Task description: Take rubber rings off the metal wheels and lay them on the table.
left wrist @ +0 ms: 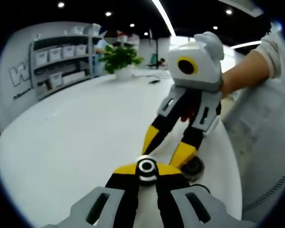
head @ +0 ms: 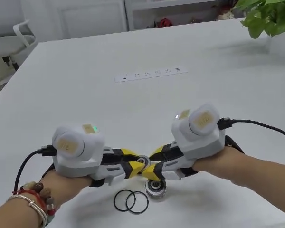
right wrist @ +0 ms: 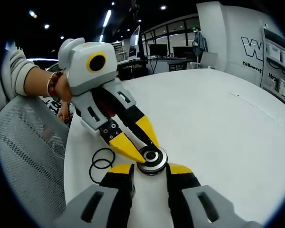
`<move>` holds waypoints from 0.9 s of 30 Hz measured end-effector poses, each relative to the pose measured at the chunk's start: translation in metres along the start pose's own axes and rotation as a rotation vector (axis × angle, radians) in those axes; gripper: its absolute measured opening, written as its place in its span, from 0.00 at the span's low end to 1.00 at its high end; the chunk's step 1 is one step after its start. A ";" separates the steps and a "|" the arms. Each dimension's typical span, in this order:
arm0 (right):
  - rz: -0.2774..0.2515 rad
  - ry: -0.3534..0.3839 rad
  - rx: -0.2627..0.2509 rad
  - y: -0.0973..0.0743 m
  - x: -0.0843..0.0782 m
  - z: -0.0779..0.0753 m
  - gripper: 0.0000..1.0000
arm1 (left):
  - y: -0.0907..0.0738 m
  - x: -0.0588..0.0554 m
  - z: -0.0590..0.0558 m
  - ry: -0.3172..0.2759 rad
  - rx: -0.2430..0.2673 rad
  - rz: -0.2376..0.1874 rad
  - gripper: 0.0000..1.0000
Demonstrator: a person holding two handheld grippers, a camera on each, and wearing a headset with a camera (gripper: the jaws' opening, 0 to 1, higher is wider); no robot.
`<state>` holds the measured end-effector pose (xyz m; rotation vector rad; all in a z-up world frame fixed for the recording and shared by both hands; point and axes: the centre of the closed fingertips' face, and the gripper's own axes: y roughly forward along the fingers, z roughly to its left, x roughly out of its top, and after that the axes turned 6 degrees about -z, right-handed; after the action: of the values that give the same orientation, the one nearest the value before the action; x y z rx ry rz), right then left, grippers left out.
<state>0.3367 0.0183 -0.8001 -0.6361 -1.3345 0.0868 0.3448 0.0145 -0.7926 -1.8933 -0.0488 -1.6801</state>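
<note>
Fingers (left wrist: 125, 170) of the left gripper (left wrist: 146, 176) clenched on a metal wheel (left wrist: 146, 167); right gripper (right wrist: 151, 170), jaws parted either side of it. We judge the rubber rings (head: 130, 201) light, stretchy, snug on a rim: pinch the outer edge. Two lie on the table (head: 133, 109) below the wheel.

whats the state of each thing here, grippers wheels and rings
left gripper: shut on the held wheel
right gripper: open, jaws either side of the held wheel
held wheel: clamped; ring on or off unclear
second wheel: lying on the table, untouched
rubber rings: two, off, overlapping on the table
</note>
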 end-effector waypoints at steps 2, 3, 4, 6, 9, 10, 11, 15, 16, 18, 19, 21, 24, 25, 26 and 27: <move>-0.010 0.020 -0.001 -0.003 -0.003 -0.005 0.25 | 0.003 0.001 -0.003 0.003 -0.010 -0.003 0.14; -0.018 0.027 0.008 -0.006 -0.005 -0.005 0.25 | 0.004 0.001 -0.004 0.010 -0.013 -0.005 0.14; -0.023 0.036 0.013 -0.008 -0.006 -0.006 0.26 | 0.004 0.001 -0.005 0.017 -0.014 -0.006 0.14; -0.019 0.055 0.004 -0.011 -0.009 -0.010 0.28 | 0.003 0.000 -0.005 0.020 -0.013 -0.008 0.14; -0.017 0.045 0.003 -0.012 -0.013 -0.009 0.27 | 0.003 0.000 -0.005 0.009 -0.008 -0.014 0.14; -0.019 0.048 0.012 -0.011 -0.013 -0.006 0.26 | 0.003 0.000 -0.006 0.009 -0.006 -0.016 0.14; -0.020 0.037 0.012 -0.009 -0.012 -0.005 0.25 | 0.003 0.000 -0.006 0.006 -0.003 -0.018 0.14; -0.021 -0.006 0.037 -0.007 -0.010 0.001 0.26 | 0.004 0.000 -0.010 0.007 -0.005 -0.016 0.14; -0.028 -0.009 0.048 -0.006 -0.009 0.003 0.26 | 0.004 0.000 -0.011 0.005 -0.011 -0.015 0.14; -0.026 -0.027 0.055 -0.005 -0.009 0.005 0.27 | 0.006 0.001 -0.015 0.015 -0.023 -0.019 0.14; -0.027 -0.037 0.056 -0.004 -0.008 0.005 0.26 | 0.006 0.001 -0.015 0.021 -0.024 -0.020 0.14; -0.023 -0.037 0.058 -0.004 -0.009 0.004 0.26 | 0.006 0.001 -0.014 0.021 -0.025 -0.022 0.14; 0.031 -0.071 0.059 -0.005 -0.022 0.004 0.23 | 0.006 0.002 -0.014 0.025 -0.028 -0.029 0.14; 0.011 -0.082 0.063 -0.006 -0.020 0.007 0.22 | 0.006 0.002 -0.014 0.025 -0.028 -0.029 0.14; 0.007 -0.083 0.064 -0.006 -0.017 0.005 0.22 | 0.006 0.002 -0.014 0.025 -0.026 -0.028 0.14; 0.011 -0.072 0.065 -0.007 -0.016 0.004 0.22 | 0.006 0.002 -0.014 0.026 -0.025 -0.025 0.14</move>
<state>0.3267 0.0079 -0.8106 -0.5899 -1.3926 0.1625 0.3346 0.0026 -0.7933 -1.8955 -0.0416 -1.7297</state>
